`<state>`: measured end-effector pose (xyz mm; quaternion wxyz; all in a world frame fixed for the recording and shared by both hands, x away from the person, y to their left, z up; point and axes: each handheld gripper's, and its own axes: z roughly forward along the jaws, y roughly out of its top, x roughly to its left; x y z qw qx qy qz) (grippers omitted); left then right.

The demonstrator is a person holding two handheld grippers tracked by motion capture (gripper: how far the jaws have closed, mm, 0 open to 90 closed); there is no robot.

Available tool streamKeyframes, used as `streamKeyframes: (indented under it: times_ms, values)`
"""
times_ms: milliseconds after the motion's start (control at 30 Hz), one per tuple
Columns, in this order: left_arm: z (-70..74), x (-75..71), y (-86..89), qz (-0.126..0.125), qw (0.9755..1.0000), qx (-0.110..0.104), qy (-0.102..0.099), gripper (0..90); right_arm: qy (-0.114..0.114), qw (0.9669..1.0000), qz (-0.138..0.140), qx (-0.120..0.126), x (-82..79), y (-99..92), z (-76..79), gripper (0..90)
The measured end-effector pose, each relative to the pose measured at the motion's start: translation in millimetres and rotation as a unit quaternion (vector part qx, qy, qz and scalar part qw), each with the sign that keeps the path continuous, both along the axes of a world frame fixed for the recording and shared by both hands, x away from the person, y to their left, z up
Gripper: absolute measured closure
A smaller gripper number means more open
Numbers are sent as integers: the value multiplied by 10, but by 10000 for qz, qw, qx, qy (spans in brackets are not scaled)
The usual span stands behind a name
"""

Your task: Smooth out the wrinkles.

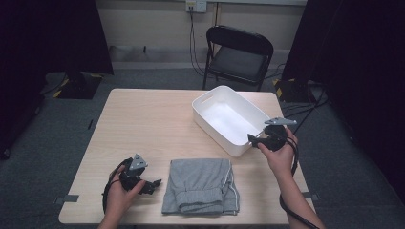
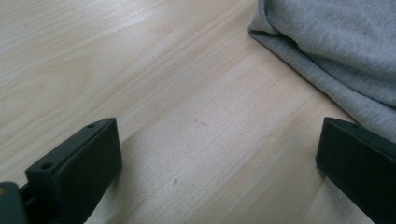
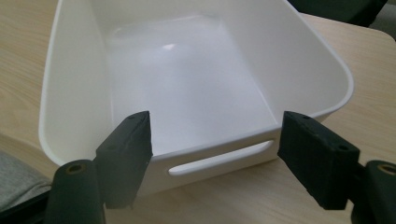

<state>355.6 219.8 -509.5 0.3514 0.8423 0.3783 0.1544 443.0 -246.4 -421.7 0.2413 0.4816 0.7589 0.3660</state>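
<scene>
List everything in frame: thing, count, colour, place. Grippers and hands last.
table: 1, light wood, centre of the high view
bin: 1, white, empty, right rear part of the table, slot handle in its near wall
folded garment: 1, grey, near edge of the table, between the two grippers
folding chair: 1, black, on the floor behind the table
wall socket: 1, pale, on the back wall, cable hanging from it
left gripper: 1, black, jaws open, low over bare table left of the garment
right gripper: 1, black, jaws open, at the bin's near end
hands: 2, one on each gripper
</scene>
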Motion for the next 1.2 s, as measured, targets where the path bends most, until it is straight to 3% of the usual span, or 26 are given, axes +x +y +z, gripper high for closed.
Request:
streamKeyframes:
  times_ms: [567,1200]
  values:
    - [0,0,0,-1,10000,4,0,0,50,9996,-127,238,-11,61,-69,251]
    - [0,-1,-1,4,10000,-7,7,0,-83,9998,-138,138,-19,99,-86,292]
